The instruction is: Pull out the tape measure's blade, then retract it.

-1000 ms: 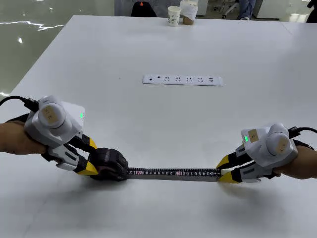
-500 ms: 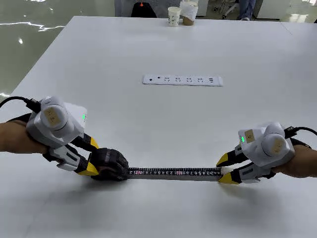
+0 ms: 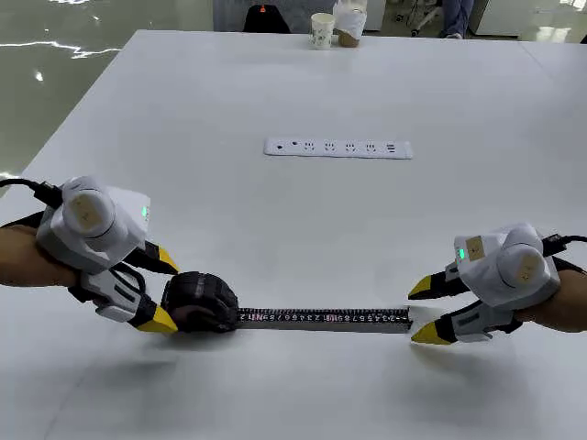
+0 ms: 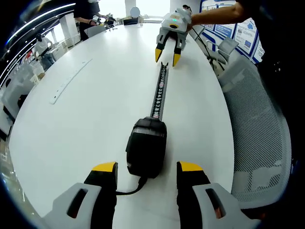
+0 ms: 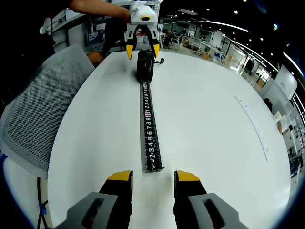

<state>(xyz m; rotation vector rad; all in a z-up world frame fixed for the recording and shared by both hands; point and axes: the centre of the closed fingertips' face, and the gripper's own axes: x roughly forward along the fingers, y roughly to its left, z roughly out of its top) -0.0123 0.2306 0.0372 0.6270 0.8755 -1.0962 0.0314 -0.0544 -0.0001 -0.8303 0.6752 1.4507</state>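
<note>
1. I see my left gripper (image 3: 167, 291) with fingers spread wide, holding nothing; the tape measure (image 3: 200, 301) lies on the table (image 3: 275, 220) between its tips.
2. The blade (image 3: 321, 318) lies flat, drawn out toward my right gripper (image 3: 425, 310).
3. The right fingers are wide too, with the blade's end just short of them.

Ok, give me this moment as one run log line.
stage: blade out, not retracted | left gripper: open, jaws either side of tape measure case | right gripper: open, behind blade tip | blade: flat on table
</note>
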